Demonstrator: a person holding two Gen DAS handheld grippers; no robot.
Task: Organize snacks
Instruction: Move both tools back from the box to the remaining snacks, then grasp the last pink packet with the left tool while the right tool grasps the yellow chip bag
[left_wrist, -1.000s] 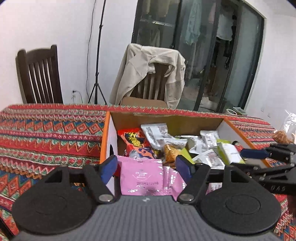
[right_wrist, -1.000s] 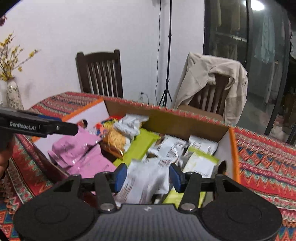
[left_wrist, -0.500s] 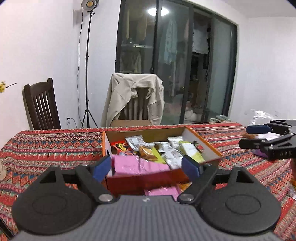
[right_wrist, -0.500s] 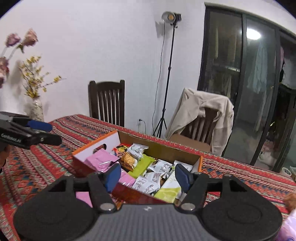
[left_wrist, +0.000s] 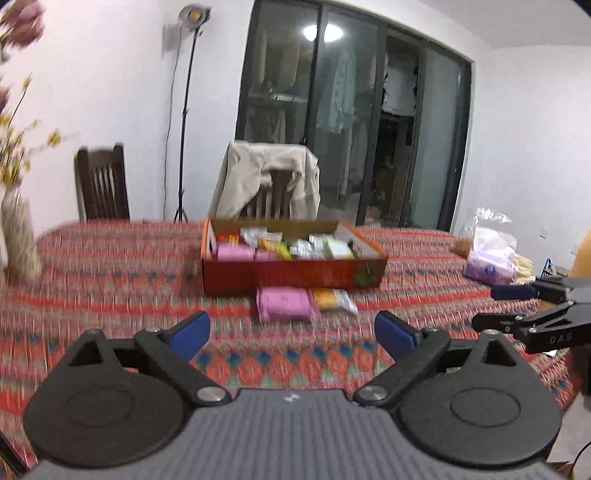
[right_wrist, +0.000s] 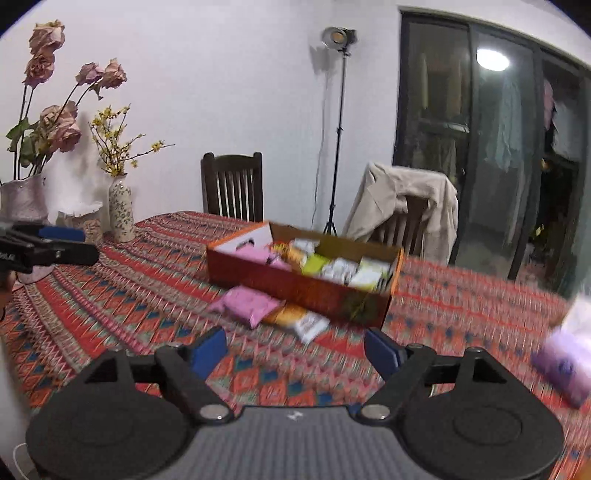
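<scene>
Since a second ago both grippers have been drawn well back from the snack box (left_wrist: 291, 258), which was then right under the fingers and is now seen whole, mid-counter toward the far edge. The left hand-held gripper (left_wrist: 291, 334) is spread wide and opening further, with nothing between its jaws; the right hand-held gripper (right_wrist: 295, 350) is likewise opening and empty. The packets held earlier are judged to have been left in the box, so that part is done. A pink packet (left_wrist: 282, 304) and an orange-and-white packet (left_wrist: 334, 300) are left lying on the counter (left_wrist: 110, 280) just beside the box's near wall. Vases (right_wrist: 120, 212) stand at the left edge and bagged goods (left_wrist: 489, 258) near the right edge; between them, bare cloth along the near edge is left open for reaching.
</scene>
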